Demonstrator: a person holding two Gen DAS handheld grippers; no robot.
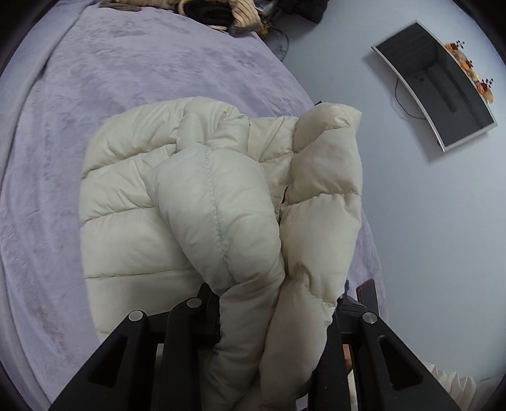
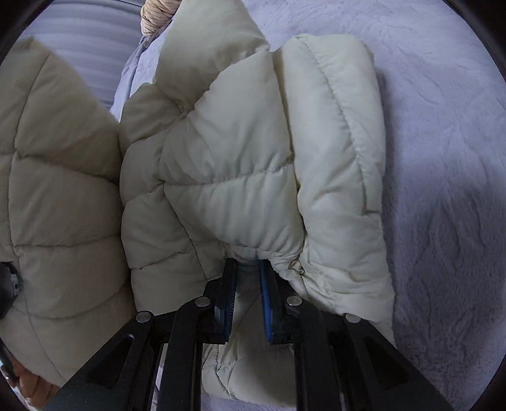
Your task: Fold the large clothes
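I see the lavender bedspread [image 1: 57, 158] carrying the cream puffer jacket [image 1: 132, 196], its bulk lying far of both tools. My left gripper [image 1: 275, 319] is pinched on a thick gathered fold; my right gripper [image 2: 248, 284] is nearly closed on a thin hem edge.

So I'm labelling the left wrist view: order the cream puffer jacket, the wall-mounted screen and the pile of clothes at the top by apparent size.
1. cream puffer jacket, nearest the camera
2. wall-mounted screen
3. pile of clothes, cut off by the frame edge, so unsure
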